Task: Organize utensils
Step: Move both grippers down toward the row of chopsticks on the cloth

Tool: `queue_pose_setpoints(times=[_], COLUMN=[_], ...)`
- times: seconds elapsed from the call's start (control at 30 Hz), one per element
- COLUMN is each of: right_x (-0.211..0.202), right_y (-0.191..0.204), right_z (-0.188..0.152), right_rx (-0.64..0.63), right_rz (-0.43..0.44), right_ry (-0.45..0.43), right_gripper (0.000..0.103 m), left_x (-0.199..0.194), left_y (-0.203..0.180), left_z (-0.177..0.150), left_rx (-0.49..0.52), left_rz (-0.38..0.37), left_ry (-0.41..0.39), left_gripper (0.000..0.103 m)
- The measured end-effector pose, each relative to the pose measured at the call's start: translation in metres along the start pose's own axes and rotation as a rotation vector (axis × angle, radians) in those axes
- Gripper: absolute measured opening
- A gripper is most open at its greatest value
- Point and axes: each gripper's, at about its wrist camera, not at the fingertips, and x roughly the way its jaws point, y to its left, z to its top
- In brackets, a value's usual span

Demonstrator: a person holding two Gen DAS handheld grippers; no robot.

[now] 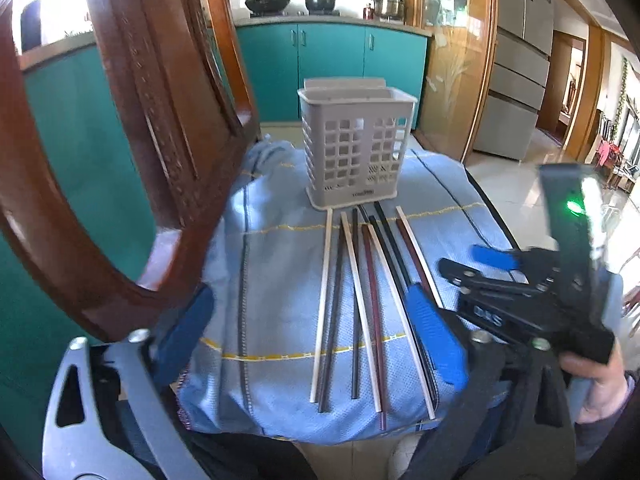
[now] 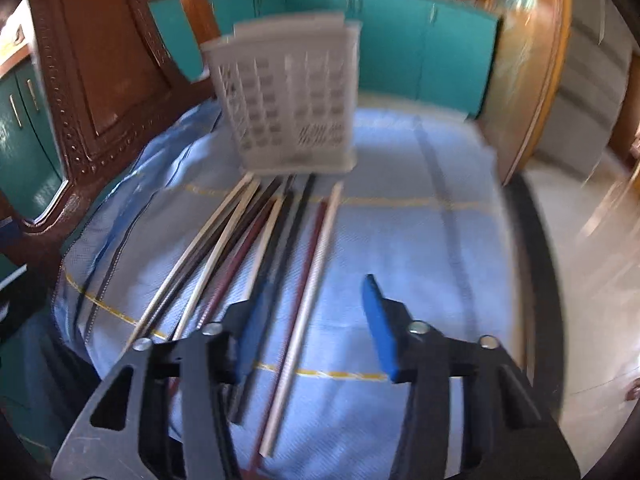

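Both sets of jaws are released — the right gripper (image 2: 318,320), with blue padded fingers (image 2: 380,324), straddles a pale chopstick (image 2: 304,312); the left gripper (image 1: 312,344) hovers over slim wooden and dark chopsticks (image 1: 360,300) on a blue woven cloth (image 1: 272,272) — beyond stands a grey perforated plastic caddy (image 1: 354,144), label unreadable.

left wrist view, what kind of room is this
Most likely a home kitchen or dining area: teal cabinets under a counter with a wok and pots, a fridge to the right, and chopsticks beside a utensil basket.
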Motion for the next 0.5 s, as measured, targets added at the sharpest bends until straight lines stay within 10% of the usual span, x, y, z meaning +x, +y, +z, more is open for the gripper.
queue_pose_setpoints(times=[0.1,0.5], right_x=[0.029,0.044], right_y=[-0.004,-0.026], right_z=[0.008,0.039], right_rx=[0.046,-0.031], right_rz=[0.018,0.048], right_ry=[0.085,0.163], right_gripper=[0.030,0.012], left_x=[0.022,0.144], left_y=[0.000,0.004], left_z=[0.004,0.054], left_rx=[-0.005,0.011], left_rz=[-0.046,-0.114], left_ry=[0.064,0.217], left_gripper=[0.052,0.027])
